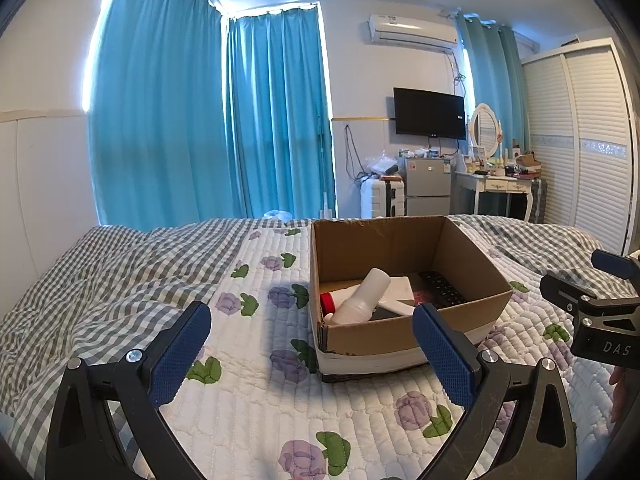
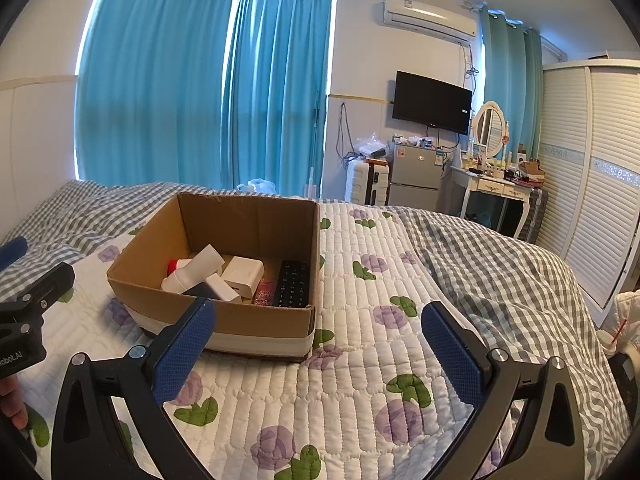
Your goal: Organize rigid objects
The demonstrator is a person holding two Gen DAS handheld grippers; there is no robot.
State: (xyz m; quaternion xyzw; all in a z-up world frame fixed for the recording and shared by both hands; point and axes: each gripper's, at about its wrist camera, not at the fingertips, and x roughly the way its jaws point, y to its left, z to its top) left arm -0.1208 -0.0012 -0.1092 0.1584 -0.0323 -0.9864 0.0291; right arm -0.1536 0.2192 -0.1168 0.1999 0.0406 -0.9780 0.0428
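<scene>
An open cardboard box (image 1: 372, 338) (image 2: 160, 276) stands on the quilted floral bedspread. Inside it lie a white bottle (image 1: 362, 298) (image 2: 192, 270), a red-capped item (image 1: 329, 302) (image 2: 174, 266), a white block (image 2: 243, 276), a black remote (image 1: 442, 288) (image 2: 292, 284) and a pink patterned item (image 2: 264, 290). My left gripper (image 1: 310, 354) is open and empty, held just in front of the box. My right gripper (image 2: 320, 354) is open and empty, in front of the box's right corner. Each gripper's body shows at the edge of the other's view.
A grey checked duvet (image 1: 100, 276) (image 2: 500, 264) lies rumpled on both sides of the bedspread. Beyond the bed are blue curtains, a suitcase (image 1: 378, 198), a small fridge (image 1: 426, 188), a dressing table (image 1: 496, 186) and a wardrobe (image 2: 592, 184).
</scene>
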